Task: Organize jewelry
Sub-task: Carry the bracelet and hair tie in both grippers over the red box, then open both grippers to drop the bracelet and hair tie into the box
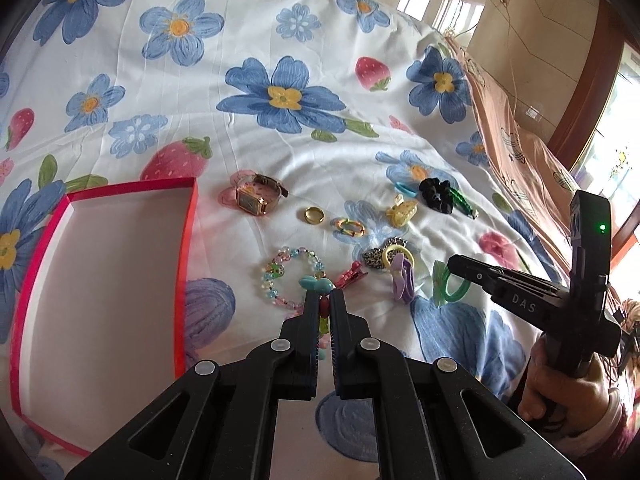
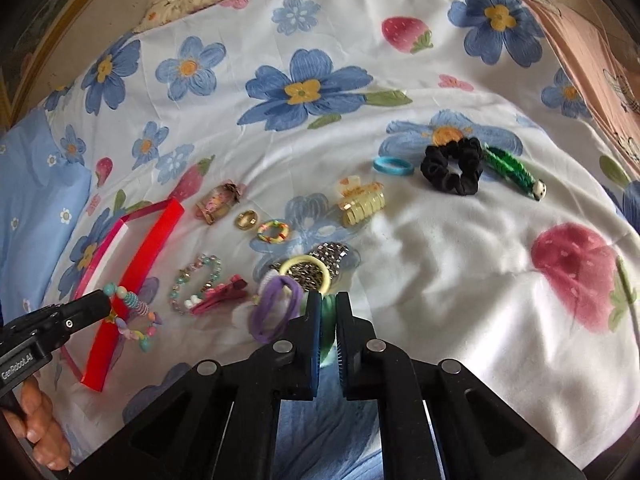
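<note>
Left wrist view: the left hand-held gripper (image 1: pixel 325 303) at bottom centre is clamped on a beaded bracelet (image 1: pixel 323 307); the red box (image 1: pixel 191 216) lies open at left on the bed (image 1: pixel 320 152).

Right wrist view: the right hand-held gripper (image 2: pixel 329 312) at bottom centre pinches a green hair tie (image 2: pixel 329 316); the bracelet hangs at lower left.

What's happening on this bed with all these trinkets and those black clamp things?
A person is sorting jewelry and hair accessories spread over a flowered bedspread, holding a two-finger gripper in each hand. The left gripper is shut on a colorful beaded bracelet and holds it near the red box, which looks empty. The right gripper is shut on a green hair tie. A watch, a gold ring, clips and a black scrunchie lie on the bedspread.
</note>
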{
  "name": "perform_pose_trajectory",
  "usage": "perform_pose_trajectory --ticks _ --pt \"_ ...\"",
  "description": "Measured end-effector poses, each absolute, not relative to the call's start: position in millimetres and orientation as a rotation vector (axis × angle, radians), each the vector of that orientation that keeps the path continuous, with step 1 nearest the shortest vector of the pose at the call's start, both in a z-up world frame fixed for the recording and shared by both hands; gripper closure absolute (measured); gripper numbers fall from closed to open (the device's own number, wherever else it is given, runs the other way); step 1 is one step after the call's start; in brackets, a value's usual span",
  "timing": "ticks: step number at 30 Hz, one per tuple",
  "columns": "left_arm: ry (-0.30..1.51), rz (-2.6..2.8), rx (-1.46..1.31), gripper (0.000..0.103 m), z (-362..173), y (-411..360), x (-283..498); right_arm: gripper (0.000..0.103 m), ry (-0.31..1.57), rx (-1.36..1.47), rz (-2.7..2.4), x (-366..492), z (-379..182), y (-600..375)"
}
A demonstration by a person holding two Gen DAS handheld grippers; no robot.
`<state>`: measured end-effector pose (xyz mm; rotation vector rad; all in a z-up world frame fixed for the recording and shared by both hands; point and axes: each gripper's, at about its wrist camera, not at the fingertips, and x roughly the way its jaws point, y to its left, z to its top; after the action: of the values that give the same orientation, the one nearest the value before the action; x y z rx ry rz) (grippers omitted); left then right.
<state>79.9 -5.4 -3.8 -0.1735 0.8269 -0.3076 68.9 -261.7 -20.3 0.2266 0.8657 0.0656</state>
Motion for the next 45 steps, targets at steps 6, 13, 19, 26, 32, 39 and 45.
perform_pose_trajectory --ticks 6,13,19,26,32,39,45 --pt "0.777 -0.272 -0.185 0.099 14.1 16.2 60.0 0.097 0.82 0.227 0.162 70.5 3.4 -232.2" --pt "0.741 -0.188 -0.198 0.099 27.6 50.8 35.0 0.097 0.817 0.21 0.307 81.8 9.5 -174.2" --pt "0.743 -0.103 -0.233 0.099 27.6 83.4 20.1 0.097 0.842 0.199 0.439 89.5 3.1 -120.5" --pt "0.775 -0.026 -0.296 0.099 16.0 118.7 10.0 0.097 0.875 0.176 0.577 91.1 -5.9 -59.3" --pt "0.824 0.008 -0.348 0.099 -4.7 139.8 14.0 0.097 0.947 0.145 0.666 94.7 -28.6 -12.8" --pt "0.904 0.078 -0.381 0.099 -36.0 162.1 30.6 0.097 1.029 0.088 0.658 103.2 -57.3 5.1" --pt "0.963 0.116 -0.383 0.099 -59.8 169.0 46.7 0.092 1.047 0.044 0.638 108.5 -64.2 7.9"
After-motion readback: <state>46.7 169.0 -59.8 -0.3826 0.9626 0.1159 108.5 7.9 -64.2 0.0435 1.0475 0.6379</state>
